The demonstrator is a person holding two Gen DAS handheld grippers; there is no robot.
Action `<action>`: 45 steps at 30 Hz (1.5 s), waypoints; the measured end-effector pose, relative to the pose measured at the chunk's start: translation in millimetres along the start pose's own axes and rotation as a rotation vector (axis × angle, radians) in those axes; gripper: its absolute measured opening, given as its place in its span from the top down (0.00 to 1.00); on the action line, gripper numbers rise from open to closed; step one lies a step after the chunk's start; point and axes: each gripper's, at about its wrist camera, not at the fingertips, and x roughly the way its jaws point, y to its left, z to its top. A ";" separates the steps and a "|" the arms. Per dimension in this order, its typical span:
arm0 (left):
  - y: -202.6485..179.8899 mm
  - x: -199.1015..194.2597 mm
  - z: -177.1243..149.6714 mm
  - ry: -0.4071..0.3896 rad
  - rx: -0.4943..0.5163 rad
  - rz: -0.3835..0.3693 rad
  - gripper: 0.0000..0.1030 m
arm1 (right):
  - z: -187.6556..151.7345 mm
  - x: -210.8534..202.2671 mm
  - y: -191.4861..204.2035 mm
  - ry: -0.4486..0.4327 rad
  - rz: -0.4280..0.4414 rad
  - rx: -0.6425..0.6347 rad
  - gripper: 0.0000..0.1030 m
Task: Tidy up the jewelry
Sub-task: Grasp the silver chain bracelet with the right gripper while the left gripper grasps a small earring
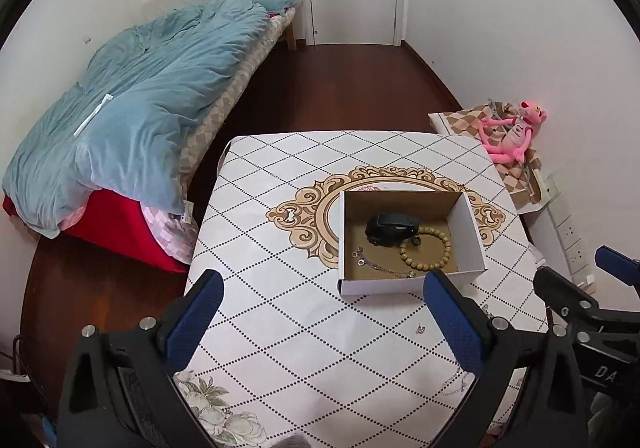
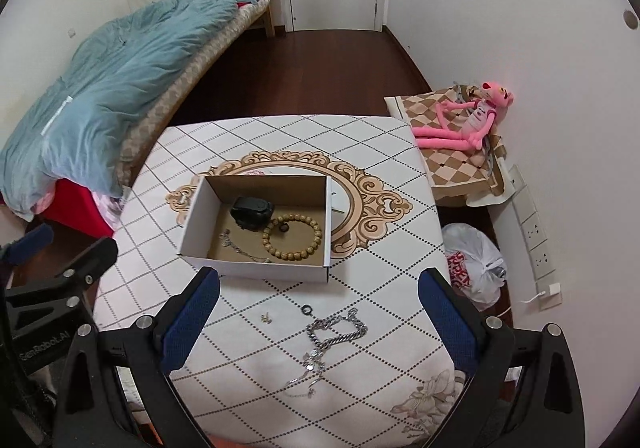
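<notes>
Both tongs hang spread wide and empty, and the heavy silver chain (image 2: 336,330) still outside the box (image 2: 256,266) lies on the near table directly between the right gripper's (image 2: 318,314) fingers, its length running near-left to far-right, well right of the left gripper (image 1: 324,318).

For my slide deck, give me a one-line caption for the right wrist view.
Open right gripper hovers over loose silver chains on the table, before a cardboard box holding a bead bracelet.
</notes>
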 end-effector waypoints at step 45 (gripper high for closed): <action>-99.8 144.2 -87.8 0.260 0.115 -0.102 0.32 | -105.9 147.1 -114.1 0.241 -0.067 0.249 0.90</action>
